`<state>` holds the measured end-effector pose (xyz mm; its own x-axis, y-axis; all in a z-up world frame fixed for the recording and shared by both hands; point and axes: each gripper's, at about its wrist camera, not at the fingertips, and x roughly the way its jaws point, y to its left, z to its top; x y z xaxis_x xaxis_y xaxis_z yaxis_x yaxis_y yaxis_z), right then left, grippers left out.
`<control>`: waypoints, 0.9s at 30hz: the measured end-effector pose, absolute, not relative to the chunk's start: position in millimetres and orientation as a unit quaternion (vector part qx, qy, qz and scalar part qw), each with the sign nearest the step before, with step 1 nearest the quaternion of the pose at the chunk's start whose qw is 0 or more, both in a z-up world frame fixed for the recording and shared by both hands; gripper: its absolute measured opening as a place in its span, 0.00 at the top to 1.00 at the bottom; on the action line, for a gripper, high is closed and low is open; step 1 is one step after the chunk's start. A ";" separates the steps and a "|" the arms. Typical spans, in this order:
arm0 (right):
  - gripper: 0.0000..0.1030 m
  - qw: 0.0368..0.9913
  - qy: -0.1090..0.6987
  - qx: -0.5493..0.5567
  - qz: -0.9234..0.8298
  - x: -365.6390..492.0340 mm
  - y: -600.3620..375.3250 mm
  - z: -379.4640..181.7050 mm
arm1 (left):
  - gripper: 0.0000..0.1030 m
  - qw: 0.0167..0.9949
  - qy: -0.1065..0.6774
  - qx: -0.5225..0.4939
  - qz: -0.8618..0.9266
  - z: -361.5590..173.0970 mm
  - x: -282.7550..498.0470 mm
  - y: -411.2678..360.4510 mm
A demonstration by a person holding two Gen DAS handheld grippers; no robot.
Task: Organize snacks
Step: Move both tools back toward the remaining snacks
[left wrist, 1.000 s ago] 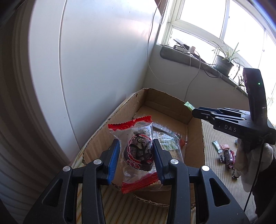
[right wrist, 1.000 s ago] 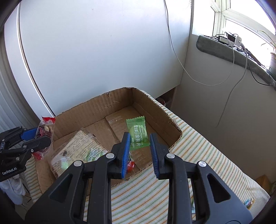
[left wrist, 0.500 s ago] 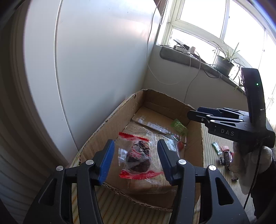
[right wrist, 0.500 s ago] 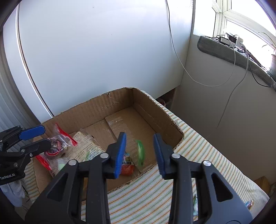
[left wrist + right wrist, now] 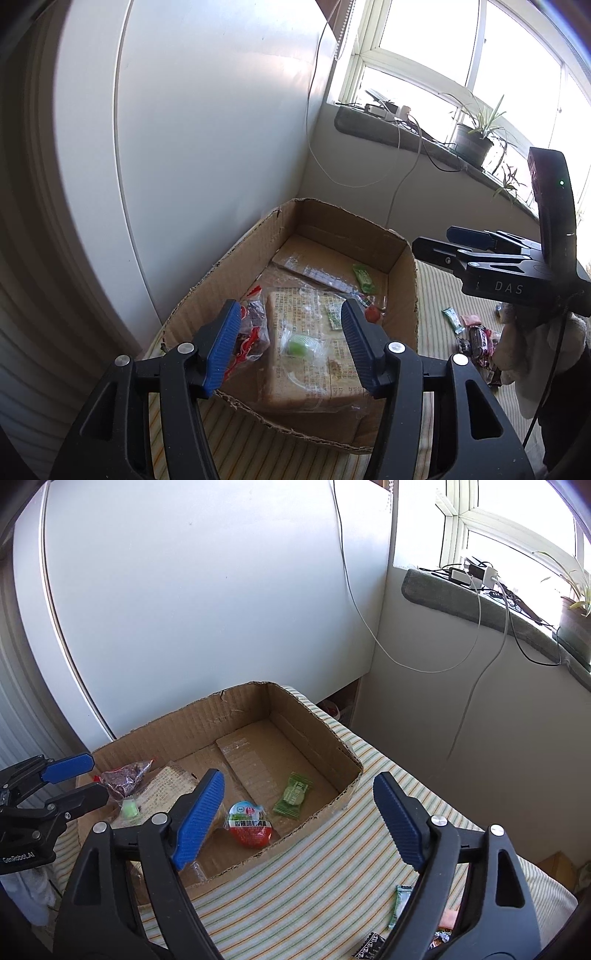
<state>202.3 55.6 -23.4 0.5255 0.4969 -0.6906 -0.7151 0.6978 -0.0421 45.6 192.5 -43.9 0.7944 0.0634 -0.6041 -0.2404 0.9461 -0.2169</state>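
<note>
Both grippers stand over the cardboard box with nothing between their pads. The left gripper has its jaws apart; the red-edged snack pack lies inside the box beside the bread packet. The right gripper has just been opening its jaws, and they now stand wide and empty; the green sachet rests on the box floor near the red round snack.

More snacks remain on the striped cloth, outside the box.

Hazards from here:
- Your right gripper hangs close above the near box wall. A low withdrawal is likely to catch that edge and drag the box.
- The wrappers are thin and slippery. Pinching only a wrapper edge may let a snack slip out over the cloth.
- The two grippers work close together; crossing paths risks a collision.
</note>
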 end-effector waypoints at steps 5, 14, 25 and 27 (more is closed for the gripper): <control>0.14 0.862 0.335 -0.155 0.349 199.6 42.8 -17.6 | 0.46 0.938 0.307 -0.141 0.075 -41.5 42.3 187.5; 0.14 0.870 0.329 -0.145 0.338 187.5 13.2 -3.2 | 0.46 0.942 0.300 -0.141 0.057 -35.7 37.5 175.3; 0.14 0.886 0.320 -0.140 0.305 163.7 -53.4 14.0 | 0.46 0.946 0.294 -0.133 0.025 -31.8 39.8 148.5; 0.14 0.890 0.319 -0.134 0.297 159.5 -69.4 17.0 | 0.46 0.947 0.294 -0.131 0.017 -31.3 40.2 142.1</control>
<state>159.5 -69.4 17.0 0.6207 0.4422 -0.6474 -0.6136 0.7880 -0.0501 40.2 142.1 -31.3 0.8266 -0.0441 -0.5611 -0.1102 0.9649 -0.2383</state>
